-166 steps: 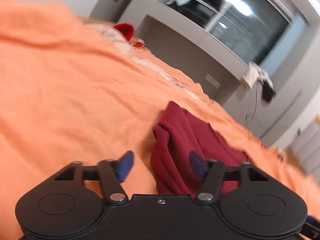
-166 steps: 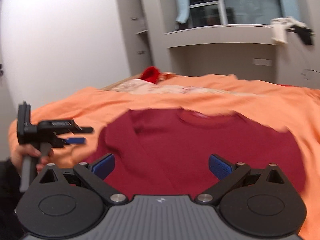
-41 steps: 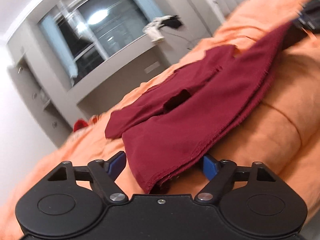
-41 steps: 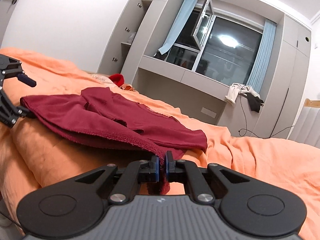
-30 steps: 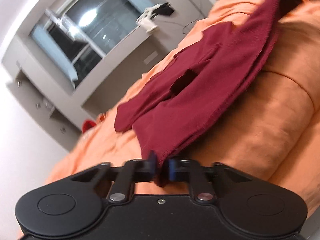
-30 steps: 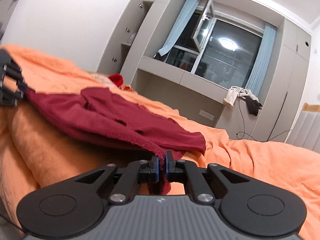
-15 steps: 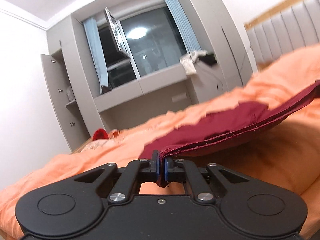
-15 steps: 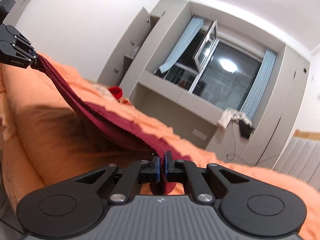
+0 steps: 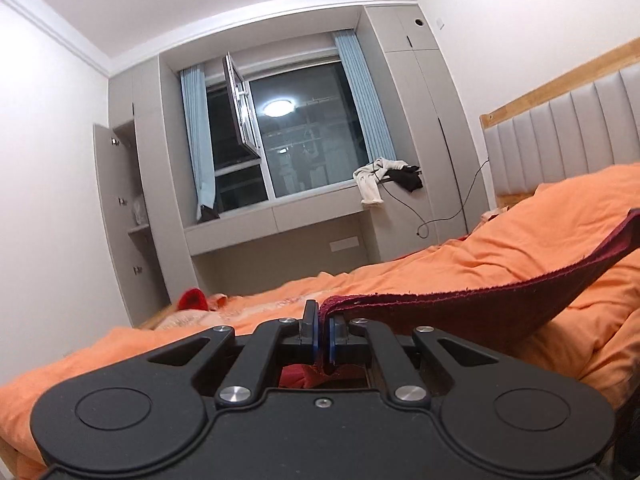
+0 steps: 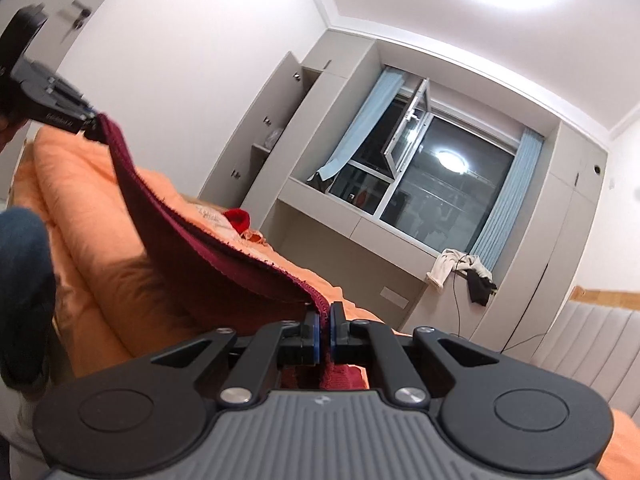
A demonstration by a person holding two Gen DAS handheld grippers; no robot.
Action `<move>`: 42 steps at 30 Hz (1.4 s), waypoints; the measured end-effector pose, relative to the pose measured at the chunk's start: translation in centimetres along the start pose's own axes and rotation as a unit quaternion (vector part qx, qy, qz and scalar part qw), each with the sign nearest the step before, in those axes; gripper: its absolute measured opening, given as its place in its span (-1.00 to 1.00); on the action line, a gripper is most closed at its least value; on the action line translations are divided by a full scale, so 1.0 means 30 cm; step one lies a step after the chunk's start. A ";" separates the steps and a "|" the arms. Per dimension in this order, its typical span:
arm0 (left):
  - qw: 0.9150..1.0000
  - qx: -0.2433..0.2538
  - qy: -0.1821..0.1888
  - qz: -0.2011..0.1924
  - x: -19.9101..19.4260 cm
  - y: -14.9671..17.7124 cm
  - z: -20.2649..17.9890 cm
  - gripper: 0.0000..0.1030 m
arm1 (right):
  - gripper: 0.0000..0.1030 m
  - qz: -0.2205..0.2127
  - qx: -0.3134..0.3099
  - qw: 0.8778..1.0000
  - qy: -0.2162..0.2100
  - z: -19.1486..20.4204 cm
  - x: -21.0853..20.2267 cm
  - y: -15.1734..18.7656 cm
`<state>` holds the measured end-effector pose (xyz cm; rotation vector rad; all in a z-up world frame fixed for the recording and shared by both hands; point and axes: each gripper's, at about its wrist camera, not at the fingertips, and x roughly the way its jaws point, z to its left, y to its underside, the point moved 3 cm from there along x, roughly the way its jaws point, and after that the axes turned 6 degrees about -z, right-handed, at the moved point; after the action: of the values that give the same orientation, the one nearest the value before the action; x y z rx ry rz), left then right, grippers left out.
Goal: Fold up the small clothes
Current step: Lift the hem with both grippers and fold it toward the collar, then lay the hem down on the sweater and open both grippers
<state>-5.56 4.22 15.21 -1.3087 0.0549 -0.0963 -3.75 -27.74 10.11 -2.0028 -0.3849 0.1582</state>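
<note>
Above the near edge of the orange-quilted bed [image 9: 500, 248], the left gripper [image 9: 324, 336] is clenched on the dark red knit garment [image 9: 460, 304], now lifted clear where it lay flat a second ago; its hem runs rightward.

From the right wrist, the right gripper [image 10: 324, 334] pinches the opposite end, hem sagging leftward, likely ready to fold.

orange duvet [image 9: 500, 248], window [image 9: 304, 136], padded headboard [image 9: 560, 144]
</note>
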 end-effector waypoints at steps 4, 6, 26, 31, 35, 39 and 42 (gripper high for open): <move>0.999 -0.032 0.000 0.011 0.081 -0.030 0.038 -0.91 | -0.91 -0.020 0.000 1.000 0.013 -0.061 0.139 -0.016; 0.999 -0.051 -0.003 0.014 0.153 -0.051 0.066 -0.91 | -0.91 -0.027 -0.001 0.999 0.021 -0.093 0.234 -0.025; 0.974 -0.138 -0.056 0.170 1.200 0.165 0.170 -0.91 | -0.90 0.109 0.042 0.993 0.008 -0.195 1.213 0.337; 0.964 -0.161 -0.058 0.202 1.326 0.306 0.164 -0.90 | -0.89 0.147 0.049 0.988 0.003 -0.177 1.280 0.440; 0.956 -0.168 -0.052 0.233 1.389 0.390 0.156 -0.87 | -0.87 0.178 0.082 0.981 -0.005 -0.185 1.311 0.505; 0.950 -0.186 -0.056 0.243 1.409 0.431 0.157 -0.78 | -0.83 0.191 0.086 0.978 -0.007 -0.179 1.318 0.531; 0.949 -0.185 -0.059 0.249 1.414 0.451 0.147 -0.73 | -0.76 0.195 0.081 0.977 -0.006 -0.170 1.328 0.538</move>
<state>37.60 7.58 3.89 -1.6340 0.3103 0.4433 38.34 -25.19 0.27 -1.8968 0.0189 0.4333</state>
